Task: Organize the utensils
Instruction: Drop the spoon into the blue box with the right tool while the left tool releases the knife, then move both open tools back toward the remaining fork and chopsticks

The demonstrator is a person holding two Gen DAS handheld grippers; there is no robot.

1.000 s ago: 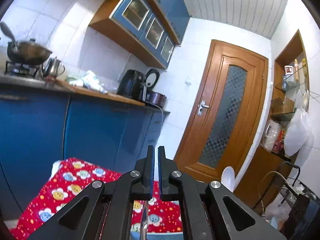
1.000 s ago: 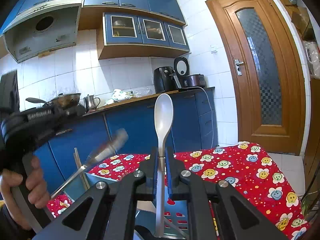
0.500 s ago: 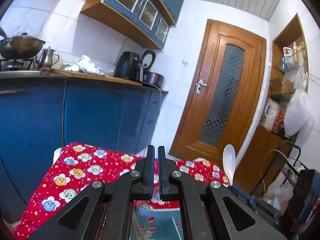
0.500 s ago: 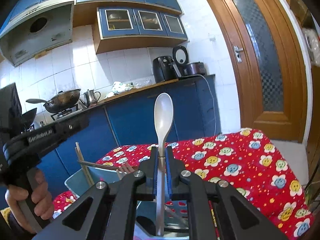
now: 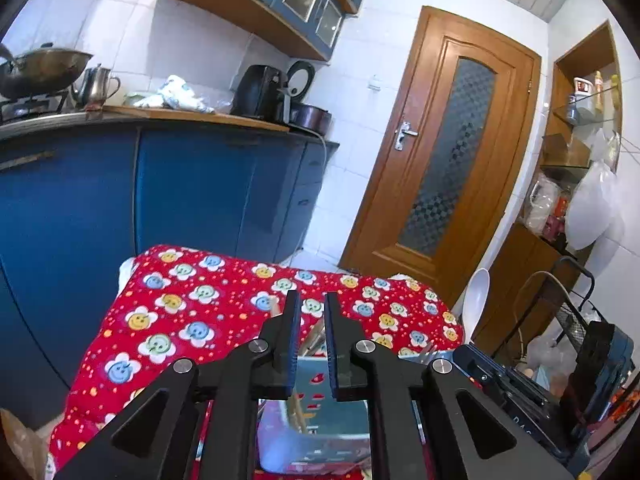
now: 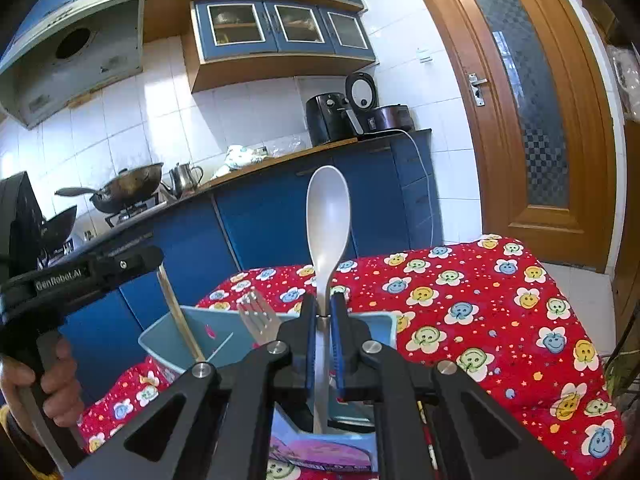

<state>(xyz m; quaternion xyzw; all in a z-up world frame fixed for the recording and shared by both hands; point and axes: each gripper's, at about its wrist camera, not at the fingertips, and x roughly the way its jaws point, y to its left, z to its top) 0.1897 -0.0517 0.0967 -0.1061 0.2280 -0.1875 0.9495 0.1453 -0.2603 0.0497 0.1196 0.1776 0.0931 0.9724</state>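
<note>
My right gripper (image 6: 323, 312) is shut on the handle of a white spoon (image 6: 328, 216), which stands upright above a light blue bin (image 6: 200, 332). A metal fork (image 6: 258, 316) and wooden chopsticks (image 6: 176, 312) lean in that bin. In the left wrist view my left gripper (image 5: 311, 300) hovers over the same bin (image 5: 320, 424). Its jaws are opening, with a narrow gap and nothing pressed between the pads. The white spoon (image 5: 478, 300) rises at its right. A hand (image 6: 52, 380) grips the left gripper's black housing (image 6: 88, 276).
The bin sits on a table under a red smiley-flower cloth (image 6: 500, 320). Blue kitchen cabinets (image 5: 180, 192) with a wok (image 6: 128, 188), a kettle and appliances stand behind. A wooden door (image 5: 452, 160) is at the right, and a wire rack (image 5: 572, 312) stands beside the table.
The left gripper tipped downward, bringing the cloth and bin into view, and its jaws parted slightly. The metal utensil it carried now stands in the bin. The right gripper keeps the spoon.
</note>
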